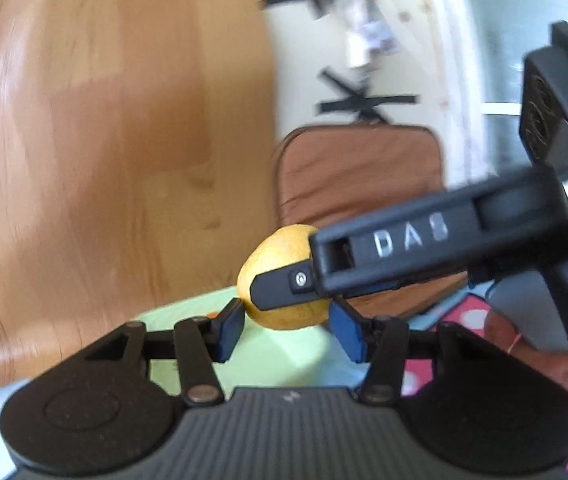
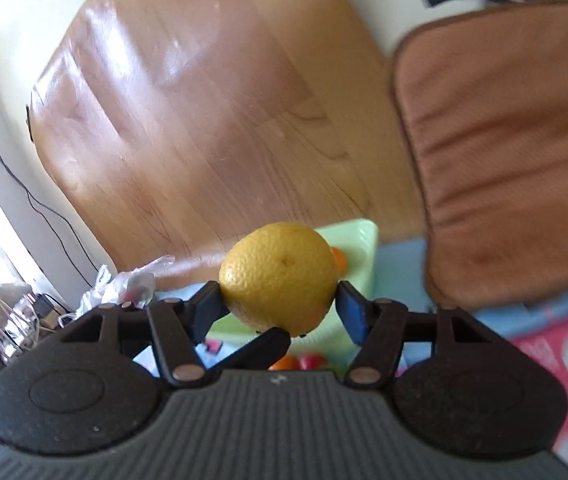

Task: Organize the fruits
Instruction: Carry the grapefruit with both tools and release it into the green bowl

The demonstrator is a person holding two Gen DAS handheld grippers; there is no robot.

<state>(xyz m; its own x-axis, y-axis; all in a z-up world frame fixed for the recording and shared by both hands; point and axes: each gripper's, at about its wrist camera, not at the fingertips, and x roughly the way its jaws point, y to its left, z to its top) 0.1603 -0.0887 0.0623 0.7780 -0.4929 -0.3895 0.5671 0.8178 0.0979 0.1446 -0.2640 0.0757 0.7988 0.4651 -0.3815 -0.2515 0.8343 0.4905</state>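
Note:
A yellow lemon (image 2: 280, 276) is clamped between the blue pads of my right gripper (image 2: 280, 304), held above a pale green tray (image 2: 359, 240). In the left wrist view the same lemon (image 1: 280, 256) sits between the pads of my left gripper (image 1: 287, 328), and the right gripper's black finger (image 1: 284, 286) crosses its front. The left pads stand beside the lemon; whether they press on it I cannot tell. An orange fruit (image 2: 339, 260) lies in the tray behind the lemon. Orange and red fruits (image 2: 299, 362) show below the right gripper.
The green tray (image 1: 268, 356) rests on a blue and pink dotted cloth (image 2: 555, 356). A brown cushioned chair (image 2: 503, 152) stands at the right. Wooden floor (image 2: 204, 120) lies beyond. Crumpled clear plastic (image 2: 124, 280) lies at the left.

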